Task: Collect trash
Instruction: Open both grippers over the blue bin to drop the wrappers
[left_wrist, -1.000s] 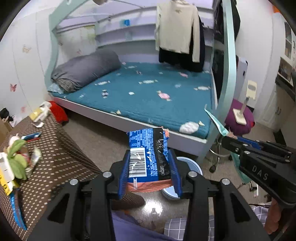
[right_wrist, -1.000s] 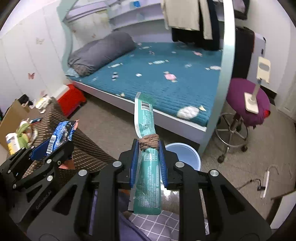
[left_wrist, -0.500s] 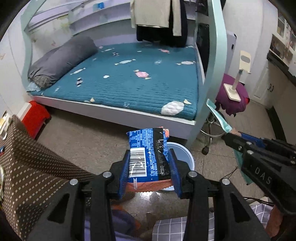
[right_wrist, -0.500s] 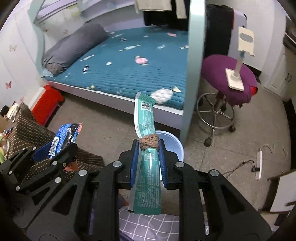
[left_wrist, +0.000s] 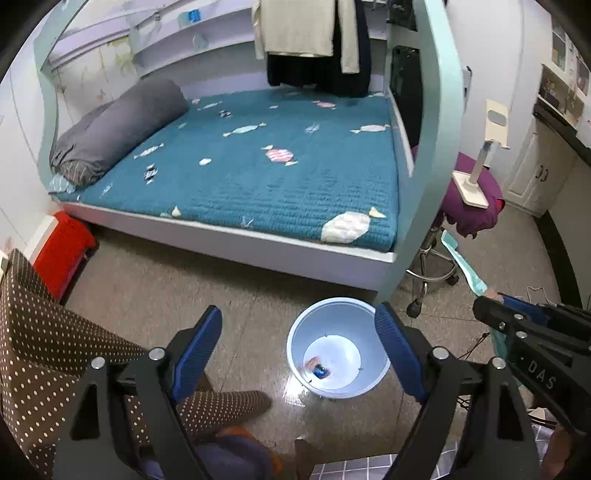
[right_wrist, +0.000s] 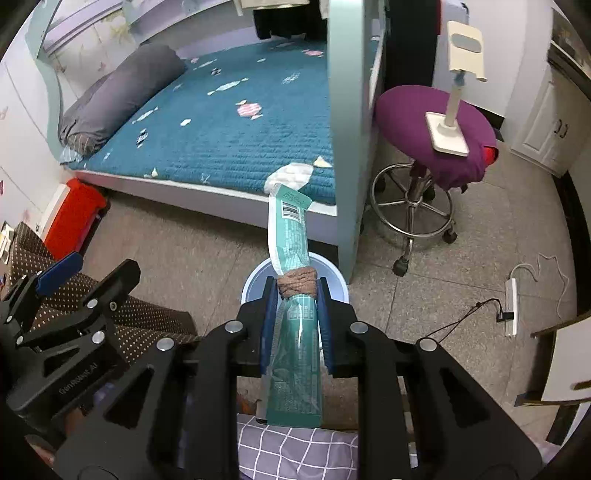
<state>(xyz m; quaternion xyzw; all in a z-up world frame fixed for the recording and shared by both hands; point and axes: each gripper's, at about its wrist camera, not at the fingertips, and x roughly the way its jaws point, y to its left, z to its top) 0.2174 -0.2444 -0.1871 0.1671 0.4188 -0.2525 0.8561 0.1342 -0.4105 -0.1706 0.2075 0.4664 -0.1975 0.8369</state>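
Observation:
A light blue bin (left_wrist: 338, 356) stands on the floor by the bed's corner post. The blue snack wrapper (left_wrist: 320, 370) lies at its bottom. Above the bin my left gripper (left_wrist: 298, 330) hangs with its jaws opening wide and nothing between them. My right gripper (right_wrist: 294, 295) is shut on a long teal wrapper (right_wrist: 291, 229) with a brown band around its middle, held upright over the bin's rim (right_wrist: 255, 280). The same teal wrapper (left_wrist: 463, 267) shows at the right edge of the left wrist view.
A bed with a teal quilt (left_wrist: 258, 166) fills the background, its pale green post (right_wrist: 343, 147) right behind the bin. A purple stool (right_wrist: 432, 129) carries a white stand. A brown dotted cloth (left_wrist: 48, 339) covers furniture at left. A power strip (right_wrist: 511, 306) lies on the floor.
My left gripper opened and the blue snack wrapper dropped into the bin. Both grippers moved down and closer to the bin. The right gripper kept its hold on the teal wrapper.

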